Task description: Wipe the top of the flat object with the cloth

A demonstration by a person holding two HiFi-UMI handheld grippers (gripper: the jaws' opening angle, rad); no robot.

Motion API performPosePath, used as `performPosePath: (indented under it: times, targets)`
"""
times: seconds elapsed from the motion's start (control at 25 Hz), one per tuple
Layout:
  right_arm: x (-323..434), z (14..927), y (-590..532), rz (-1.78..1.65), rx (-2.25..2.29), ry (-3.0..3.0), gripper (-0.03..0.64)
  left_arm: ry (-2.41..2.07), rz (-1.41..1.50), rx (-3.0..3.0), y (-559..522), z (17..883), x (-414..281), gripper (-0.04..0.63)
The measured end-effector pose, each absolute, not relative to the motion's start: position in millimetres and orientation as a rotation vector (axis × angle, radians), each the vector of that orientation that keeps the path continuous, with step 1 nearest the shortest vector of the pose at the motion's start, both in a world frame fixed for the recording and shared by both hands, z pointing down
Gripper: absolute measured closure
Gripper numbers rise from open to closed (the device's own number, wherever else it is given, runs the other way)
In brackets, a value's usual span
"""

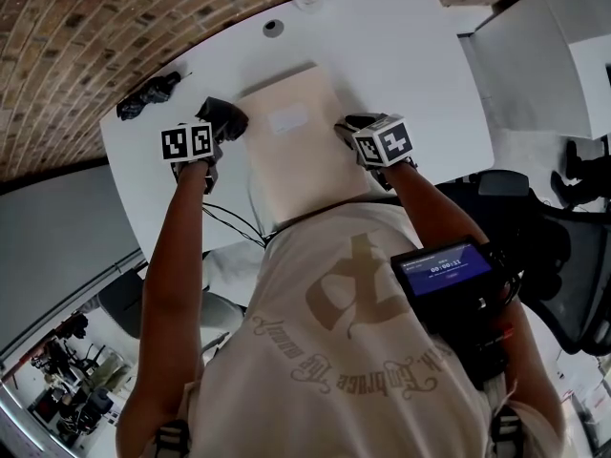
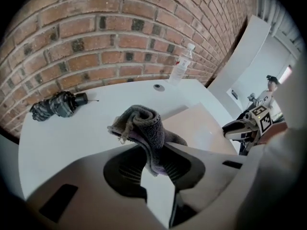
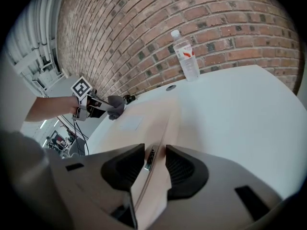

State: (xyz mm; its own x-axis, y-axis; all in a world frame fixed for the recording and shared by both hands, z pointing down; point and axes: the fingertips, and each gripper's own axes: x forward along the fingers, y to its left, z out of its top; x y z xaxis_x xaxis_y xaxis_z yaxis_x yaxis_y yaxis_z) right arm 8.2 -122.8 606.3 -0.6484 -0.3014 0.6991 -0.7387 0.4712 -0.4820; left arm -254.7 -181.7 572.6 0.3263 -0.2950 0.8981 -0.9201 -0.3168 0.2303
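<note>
on the white table [image 1: 401, 55] we have the beige flat object [image 1: 301, 146] lying in the middle. our left gripper [image 1: 221, 122] sits at its left edge, jaws pinched on a bunched grey cloth [image 2: 144, 128] that sticks up between the pads. our right gripper [image 3: 154, 159] is at the right edge, jaws fairly wide yet clamped across the flat object's thin side. a water bottle [image 3: 186, 56] stands at the far rim.

An office is suggested: a white worktop [image 1: 420, 55] with a cable grommet [image 1: 274, 28] is set against a brick wall [image 1: 95, 46], and a black office chair [image 1: 568, 260] is seen nearby.
</note>
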Motion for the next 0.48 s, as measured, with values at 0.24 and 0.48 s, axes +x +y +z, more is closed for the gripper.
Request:
performPosePath:
  times: [0.24,0.48]
  targets:
    - [11.0,603.6,-124.0,1.172,0.900,-2.214,0.468,-1.112,0.989,1.861,-186.6,552.9,-241.2,0.497]
    - [16.5,600.2,-111.0,1.204,0.890,-2.215,0.466,-0.918,0.850,1.954,-180.6,541.4,-158.0,0.497]
